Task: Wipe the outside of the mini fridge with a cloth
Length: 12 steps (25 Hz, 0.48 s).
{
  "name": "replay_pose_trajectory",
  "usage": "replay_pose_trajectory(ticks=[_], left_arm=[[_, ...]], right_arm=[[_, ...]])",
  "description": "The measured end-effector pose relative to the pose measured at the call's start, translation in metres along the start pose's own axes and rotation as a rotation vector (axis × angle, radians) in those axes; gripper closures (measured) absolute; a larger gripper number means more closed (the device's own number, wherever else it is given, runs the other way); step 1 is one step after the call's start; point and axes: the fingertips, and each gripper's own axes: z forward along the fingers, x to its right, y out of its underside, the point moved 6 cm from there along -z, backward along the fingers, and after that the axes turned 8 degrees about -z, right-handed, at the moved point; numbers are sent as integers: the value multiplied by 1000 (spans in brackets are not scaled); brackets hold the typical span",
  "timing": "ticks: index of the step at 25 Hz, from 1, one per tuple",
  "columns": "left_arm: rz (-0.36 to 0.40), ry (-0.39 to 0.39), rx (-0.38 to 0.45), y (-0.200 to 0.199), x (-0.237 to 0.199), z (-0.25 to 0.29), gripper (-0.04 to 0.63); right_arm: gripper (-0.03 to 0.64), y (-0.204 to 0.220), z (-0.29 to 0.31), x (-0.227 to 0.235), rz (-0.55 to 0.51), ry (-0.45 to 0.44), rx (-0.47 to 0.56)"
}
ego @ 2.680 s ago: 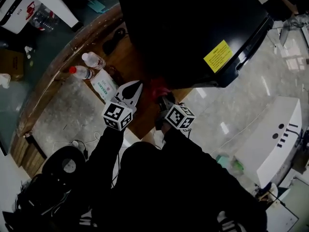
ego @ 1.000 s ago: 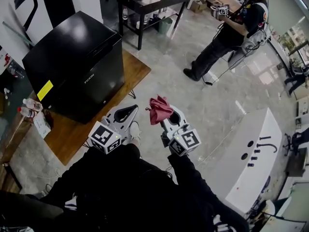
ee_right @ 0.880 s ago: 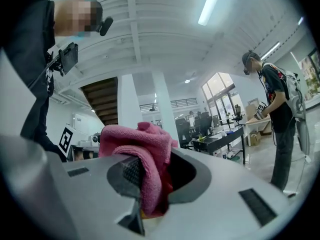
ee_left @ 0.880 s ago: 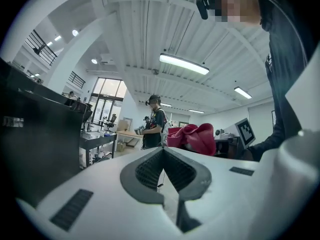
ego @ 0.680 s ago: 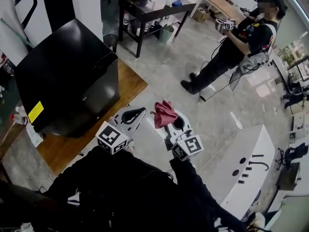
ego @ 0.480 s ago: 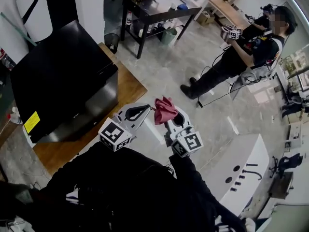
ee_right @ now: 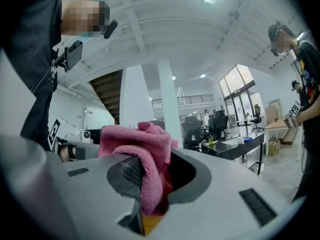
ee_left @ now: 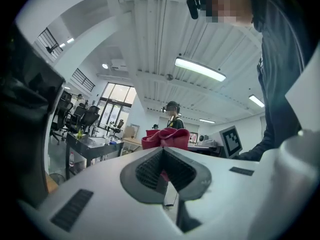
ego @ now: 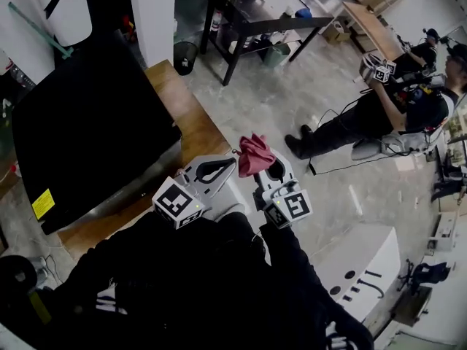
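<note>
Held pink cloth (ego: 256,152) clamped in right hand-held gripper (ego: 260,170), well apart from mini fridge (ego: 84,137) on table's (ego: 187,119) left side; showed left hand-held gripper (ego: 228,164) closed, empty. Needed cloth pressed flat, probably.

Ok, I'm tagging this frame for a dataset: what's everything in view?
fridge: one, black, left, on the board.
sticker: one, yellow, on the fridge.
board: one, wooden, on the floor under the fridge.
table: one, black, far side.
other person: one, dark clothes, right.
cloth: one, pink, in the right gripper.
left gripper: grey, shut, empty.
right gripper: grey, shut on the cloth.
</note>
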Motion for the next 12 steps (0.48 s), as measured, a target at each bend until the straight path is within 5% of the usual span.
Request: replay_pose_trajectory(ticks=[5, 12], left_arm=[[-19, -100, 37, 3, -31, 37, 591], [9, -366, 83, -15, -79, 76, 591]], right_arm=[[526, 19, 62, 49, 22, -107, 11], [526, 12, 150, 91, 32, -387, 52]])
